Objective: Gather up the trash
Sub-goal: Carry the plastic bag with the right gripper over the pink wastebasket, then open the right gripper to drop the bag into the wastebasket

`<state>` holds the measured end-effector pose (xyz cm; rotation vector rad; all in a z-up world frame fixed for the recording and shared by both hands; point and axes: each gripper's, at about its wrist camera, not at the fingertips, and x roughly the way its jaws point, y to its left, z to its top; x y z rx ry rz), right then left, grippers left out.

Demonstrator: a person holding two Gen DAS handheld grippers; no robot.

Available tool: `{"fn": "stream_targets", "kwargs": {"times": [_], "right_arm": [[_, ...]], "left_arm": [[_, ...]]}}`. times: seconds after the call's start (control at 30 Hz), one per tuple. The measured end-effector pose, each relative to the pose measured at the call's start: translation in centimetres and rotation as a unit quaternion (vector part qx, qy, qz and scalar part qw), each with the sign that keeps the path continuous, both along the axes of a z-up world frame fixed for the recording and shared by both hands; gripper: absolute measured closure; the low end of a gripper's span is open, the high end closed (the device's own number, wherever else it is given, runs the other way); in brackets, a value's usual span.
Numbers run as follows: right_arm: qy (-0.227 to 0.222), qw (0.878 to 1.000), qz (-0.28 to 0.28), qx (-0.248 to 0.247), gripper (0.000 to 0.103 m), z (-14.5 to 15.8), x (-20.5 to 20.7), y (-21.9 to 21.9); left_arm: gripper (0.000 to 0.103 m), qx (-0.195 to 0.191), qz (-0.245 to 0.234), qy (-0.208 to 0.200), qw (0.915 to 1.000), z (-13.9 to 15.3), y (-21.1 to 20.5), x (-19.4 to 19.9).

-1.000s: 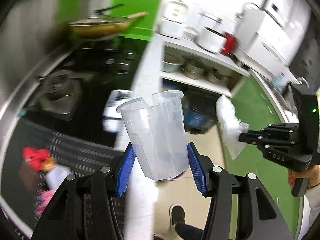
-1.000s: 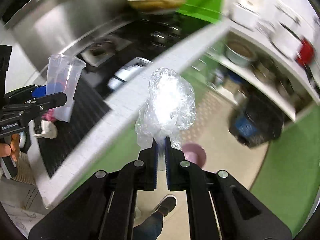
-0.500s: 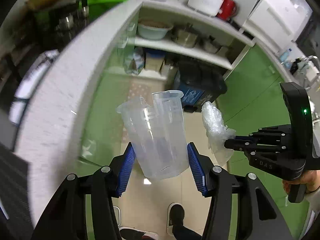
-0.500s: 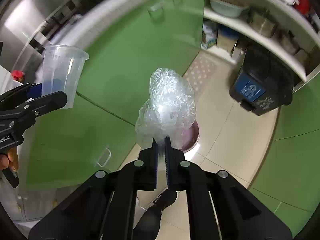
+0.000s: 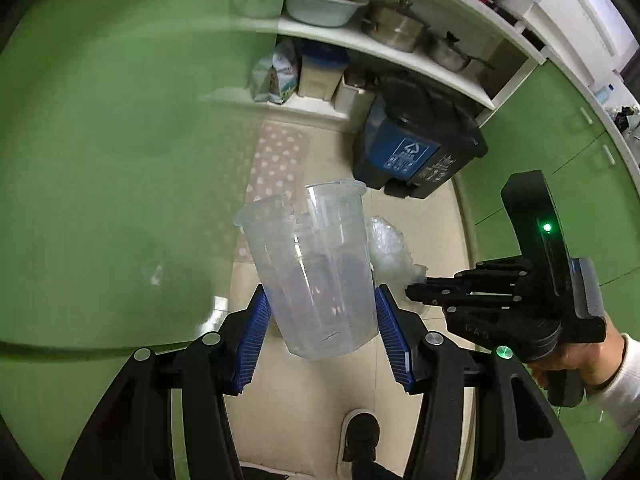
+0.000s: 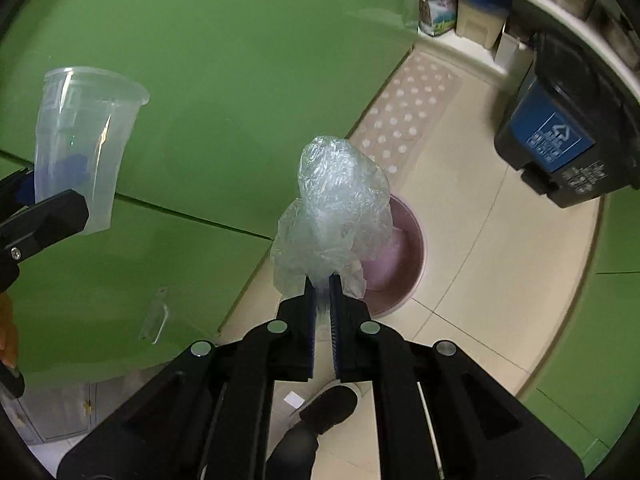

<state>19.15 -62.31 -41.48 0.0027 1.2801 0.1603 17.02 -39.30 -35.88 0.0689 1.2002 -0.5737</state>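
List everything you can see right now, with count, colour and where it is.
plastic cups: two nested, clear, between the left pads
plastic wrap: one wad, clear, pinched in the right jaws
trash bin: one, black with blue label, floor under shelf
basin: one, pink, floor behind the wrap
mat: one, pink with white dots, floor
pots: two, steel, shelf
bowl: one, pale, shelf
cabinets: green, both sides
shoe: one, dark, floor
left hand-held gripper: black, blue pads
right hand-held gripper: black, shut

The pink basin (image 6: 404, 264) is half hidden behind the crumpled plastic wrap (image 6: 340, 208). The blue bin (image 6: 568, 148) is cut off at the frame's edge; its label print cannot be read.
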Motion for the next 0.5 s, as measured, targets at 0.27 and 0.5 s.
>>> {"fn": "stream_targets", "kwargs": {"times": [0.27, 0.5], "right_arm": [[-0.01, 1.0, -0.015, -0.008, 0.04, -3.8, 1.8, -1.3], [-0.026, 0.999, -0.04, -0.011, 0.01, -3.7, 1.5, -3.4]], "left_arm": [[0.051, 0.002, -0.003, 0.005, 1.0, -3.4, -0.4, 1.2], [0.051, 0.008, -0.02, 0.011, 0.9997, -5.3, -2.1, 1.6]]}}
